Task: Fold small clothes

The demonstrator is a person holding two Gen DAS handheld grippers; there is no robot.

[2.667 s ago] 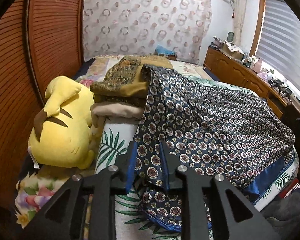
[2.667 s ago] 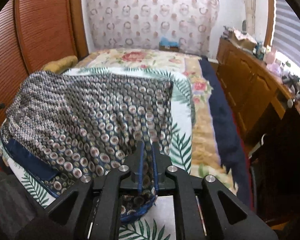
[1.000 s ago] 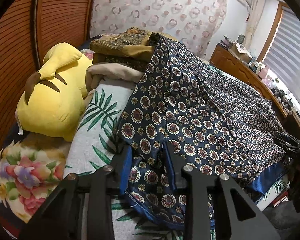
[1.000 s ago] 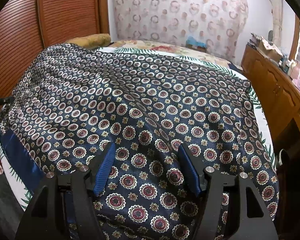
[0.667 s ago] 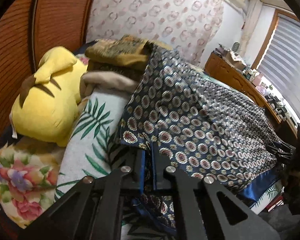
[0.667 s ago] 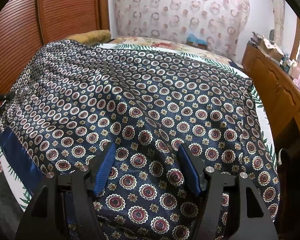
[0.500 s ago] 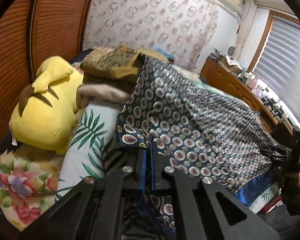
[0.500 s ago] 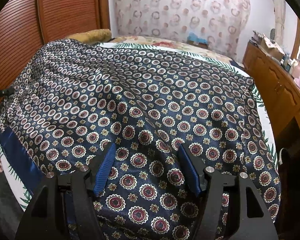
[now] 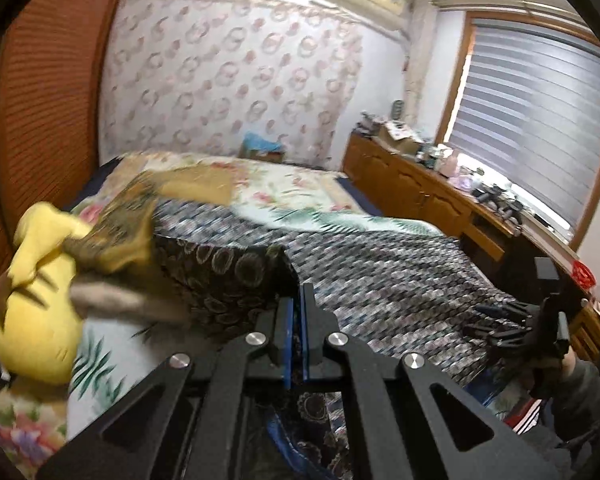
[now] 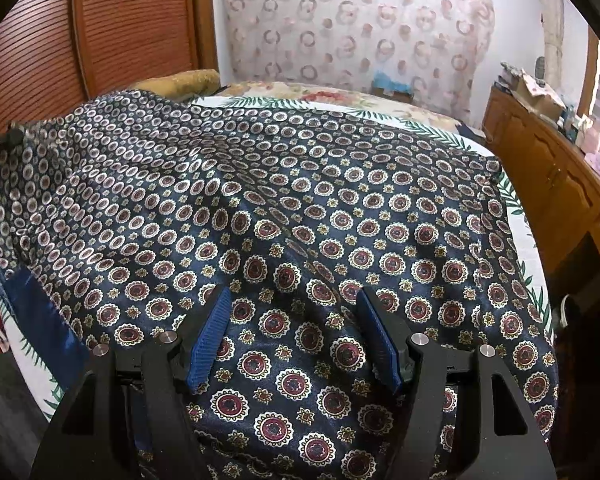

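Observation:
A navy garment (image 10: 300,200) with a round medallion print lies spread over the bed. My left gripper (image 9: 299,320) is shut on its near edge and holds that edge raised, so the darker underside (image 9: 220,272) faces me. My right gripper (image 10: 296,320) stands open low over the garment's other side, its blue pads (image 10: 210,340) wide apart with only flat cloth beneath. From the left wrist, the right gripper (image 9: 496,322) shows at the far right, held by a hand in a dark sleeve (image 9: 572,392).
A yellow plush toy (image 9: 32,280) and a stack of folded clothes (image 9: 140,208) lie at the bed's left side. A slatted wooden door (image 10: 100,40) stands behind them. A cluttered wooden dresser (image 9: 420,192) runs along the right. A palm-leaf cover (image 10: 516,200) shows under the garment.
The left gripper shut on the garment's edge, then rose and tipped up, lifting the cloth so its underside shows. The right gripper stayed still and open.

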